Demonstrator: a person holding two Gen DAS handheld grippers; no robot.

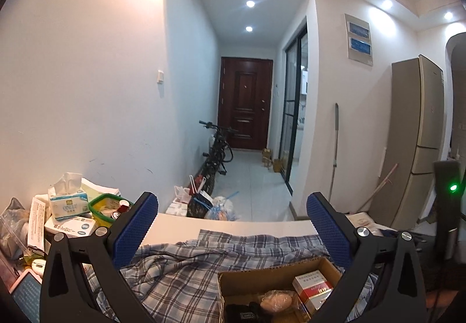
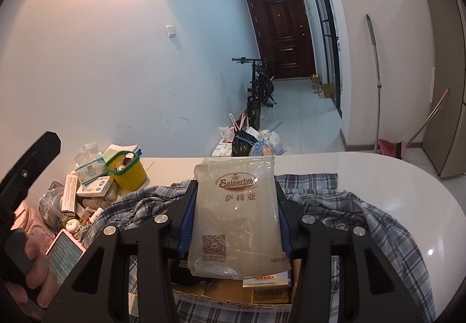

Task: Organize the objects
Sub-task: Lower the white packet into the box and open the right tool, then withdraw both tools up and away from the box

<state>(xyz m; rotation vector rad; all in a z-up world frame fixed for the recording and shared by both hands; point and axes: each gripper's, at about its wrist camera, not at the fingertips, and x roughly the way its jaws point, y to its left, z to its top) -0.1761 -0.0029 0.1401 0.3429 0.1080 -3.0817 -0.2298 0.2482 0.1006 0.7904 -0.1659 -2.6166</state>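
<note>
My right gripper is shut on a clear plastic bag printed "Saizeriya" with a QR code, held upright between the blue pads above an open cardboard box of small packets. In the left wrist view my left gripper stands wide open, nothing between its blue pads. Below it the cardboard box sits on a blue plaid cloth and holds a red-and-white carton, a round tan item and a dark item.
A pile at the table's left holds a tissue pack, flat boxes and a yellow-green basket. A hand grips the left tool's handle. Bags, a bicycle and a fridge stand beyond the white table.
</note>
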